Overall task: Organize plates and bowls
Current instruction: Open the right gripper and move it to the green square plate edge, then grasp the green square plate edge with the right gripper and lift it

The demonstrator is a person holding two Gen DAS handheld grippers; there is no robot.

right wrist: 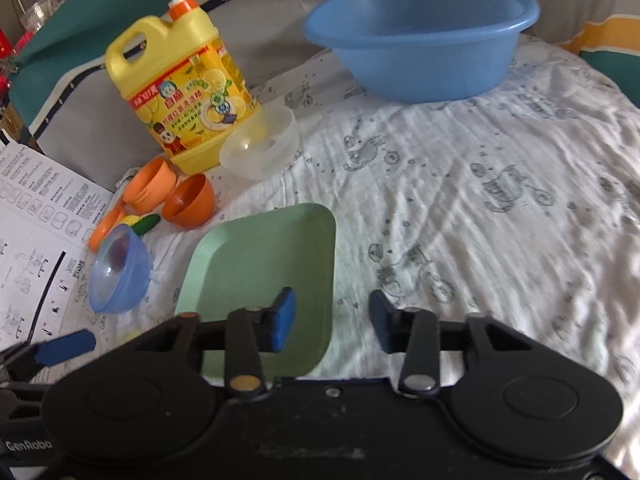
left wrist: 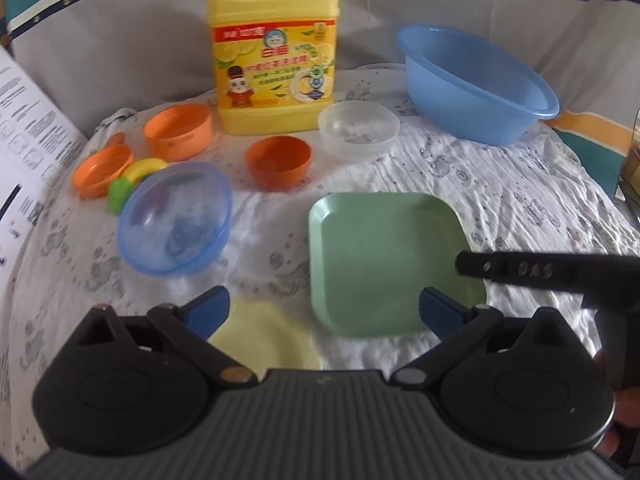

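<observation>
A green square plate lies on the white cloth. A pale yellow plate lies beside it, just under my left gripper, which is open and empty above both plates' near edges. My right gripper is open and empty, straddling the green plate's right edge; its arm shows in the left wrist view. A clear blue bowl, an orange bowl, a second orange bowl, a small orange dish and a clear white bowl stand farther back.
A yellow detergent jug stands at the back. A large blue basin sits at the back right. A yellow-green toy lies between the orange dish and the blue bowl. A printed paper sheet lies at the left.
</observation>
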